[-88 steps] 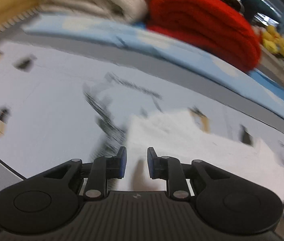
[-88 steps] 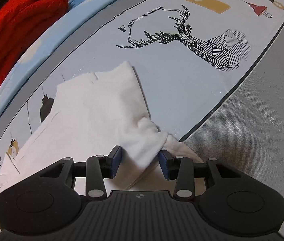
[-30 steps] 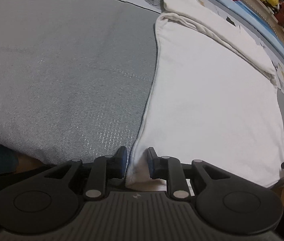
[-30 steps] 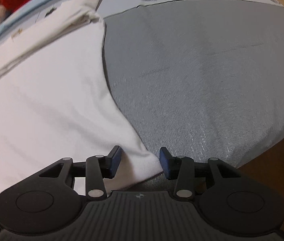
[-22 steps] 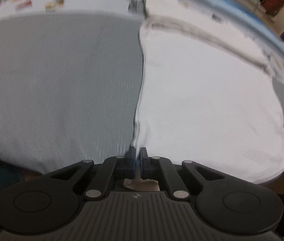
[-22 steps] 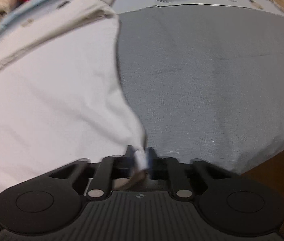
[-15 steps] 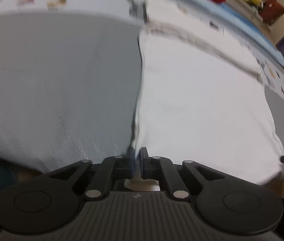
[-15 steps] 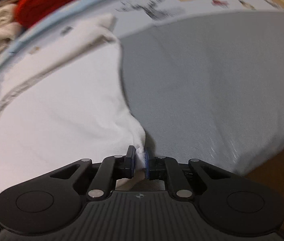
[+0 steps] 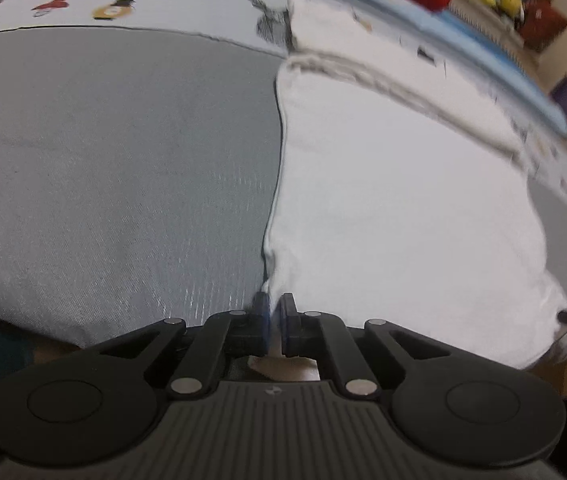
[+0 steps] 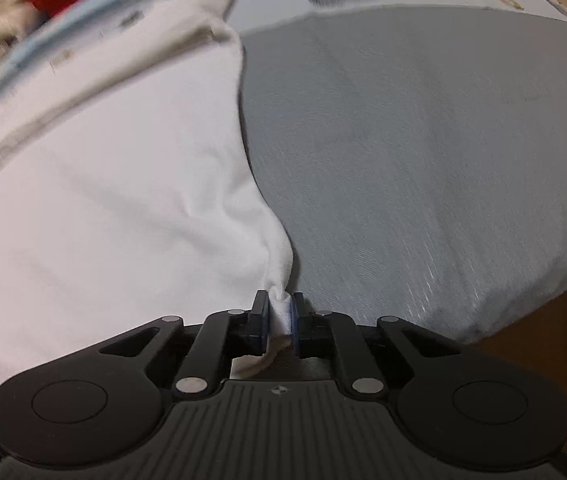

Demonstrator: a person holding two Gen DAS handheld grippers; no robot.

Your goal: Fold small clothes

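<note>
The left gripper [image 9: 274, 312] and the right gripper [image 10: 280, 312] are each pinching a near corner of the white garment [image 9: 395, 200], which is lying flat on the grey bedspread [image 9: 115, 168]. Thin pinches are risking a slip when lifted; uneven pulling could be skewing the fold toward the far printed sheet [image 9: 171, 4].
</note>
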